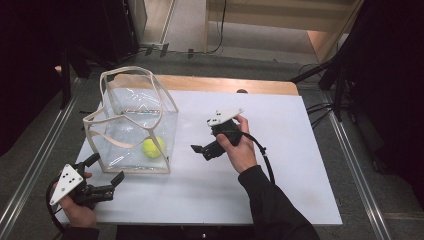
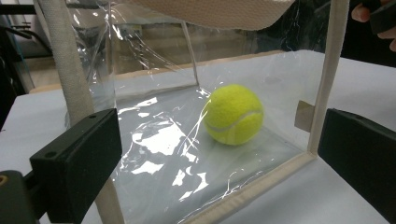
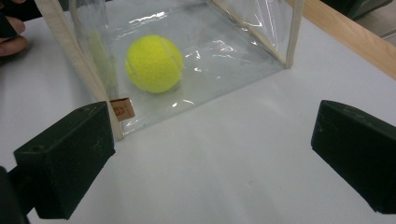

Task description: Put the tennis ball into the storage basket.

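Note:
A clear plastic bag [image 1: 131, 107] with beige trim and handles stands upright on the left part of the white table [image 1: 280, 150]. A yellow tennis ball [image 1: 153, 147] lies inside it on the bag's floor. My left gripper [image 1: 106, 170] is open at the table's near-left corner, its jaws pointing at the bag's near side without touching it. My right gripper [image 1: 201, 151] is open just right of the bag, low over the table, with nothing between its jaws. Through the clear wall the ball [image 2: 233, 114] shows between the left gripper's [image 2: 219, 158] jaws. The right gripper [image 3: 210, 158] faces the ball [image 3: 154, 63] and the bag's corner trim [image 3: 77, 60].
A small brown label [image 3: 122, 108] sticks out at the bag's lower corner. The table has a wooden far edge [image 1: 225, 84]. Black stands [image 1: 340, 65] and cables [image 1: 320, 107] stand on the floor to the right; the white top right of my right hand is bare.

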### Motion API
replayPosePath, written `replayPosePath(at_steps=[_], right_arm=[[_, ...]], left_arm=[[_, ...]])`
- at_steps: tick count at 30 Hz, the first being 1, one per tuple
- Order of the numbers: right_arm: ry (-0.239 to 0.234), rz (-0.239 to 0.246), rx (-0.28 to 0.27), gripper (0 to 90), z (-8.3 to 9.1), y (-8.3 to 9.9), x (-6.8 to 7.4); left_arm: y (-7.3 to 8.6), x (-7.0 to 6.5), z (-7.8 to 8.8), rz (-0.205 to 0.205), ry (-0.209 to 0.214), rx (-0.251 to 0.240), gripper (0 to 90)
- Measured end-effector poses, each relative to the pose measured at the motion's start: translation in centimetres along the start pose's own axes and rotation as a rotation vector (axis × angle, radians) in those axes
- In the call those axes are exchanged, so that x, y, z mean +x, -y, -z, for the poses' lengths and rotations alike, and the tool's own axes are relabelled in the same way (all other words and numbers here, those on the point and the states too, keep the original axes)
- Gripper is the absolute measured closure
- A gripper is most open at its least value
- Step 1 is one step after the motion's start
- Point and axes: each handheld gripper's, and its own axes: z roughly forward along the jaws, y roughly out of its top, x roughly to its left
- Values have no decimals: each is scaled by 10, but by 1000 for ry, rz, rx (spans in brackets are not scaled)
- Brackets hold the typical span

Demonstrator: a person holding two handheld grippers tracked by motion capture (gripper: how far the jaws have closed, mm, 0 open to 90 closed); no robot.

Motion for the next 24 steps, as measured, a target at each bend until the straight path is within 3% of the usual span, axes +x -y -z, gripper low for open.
replayPosePath(at_steps=[24], right_arm=[[124, -121, -116, 0, 35, 93, -8]], left_arm=[[0, -1, 0, -3, -4, 3, 0]])
